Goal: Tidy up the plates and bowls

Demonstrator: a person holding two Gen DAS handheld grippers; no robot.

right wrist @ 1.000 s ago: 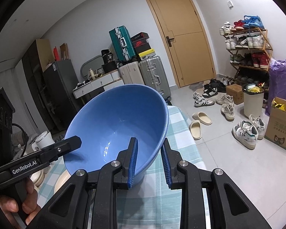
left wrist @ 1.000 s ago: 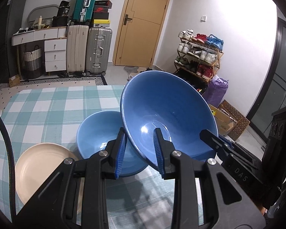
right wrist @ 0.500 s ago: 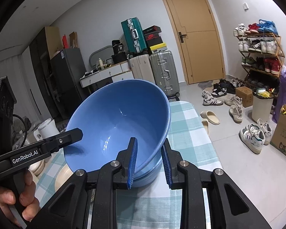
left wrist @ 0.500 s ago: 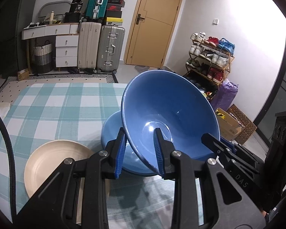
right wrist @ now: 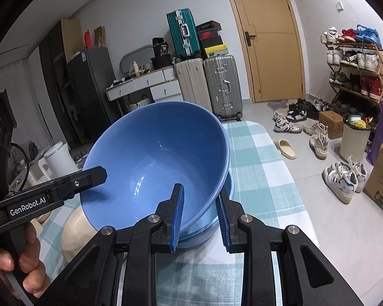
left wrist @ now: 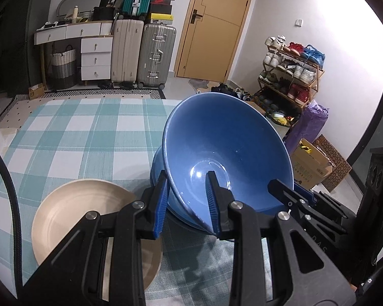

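Blue bowl (left wrist: 232,153), large, is held tilted by both grippers at once, its rim pinched on opposite sides. Left gripper (left wrist: 185,200): jaws nearly closed, clamped on the near rim, one blue pad outside the wall, one inside. Right gripper (right wrist: 200,215): jaws likewise narrowed onto the rim at the opposite side, one pad inside, one outside. In the left wrist view the right gripper's black finger is seen at the bowl's right edge; in the right wrist view the left gripper's finger, marked GenRobot.AI, is seen at the bowl's left edge, with a hand (right wrist: 25,262) wrapped on its handle.

Directly beneath, a second blue bowl (left wrist: 158,168) sits upright on the tabletop (left wrist: 76,137); the held bowl's base is lowered into it, tilted. Whether the two bowls are touching cannot be told.

Just beside the lower bowl, to the left in the left wrist view, a cream plate (left wrist: 71,209) lies flat on the green-and-white checked cloth.

Farther back, on the floor: two upright suitcases (left wrist: 143,53) with a teal case on top, a white drawer unit (left wrist: 94,58), a wooden door (left wrist: 217,25). A shoe rack (left wrist: 291,74) stands along the right wall, with loose shoes and cardboard boxes nearby.
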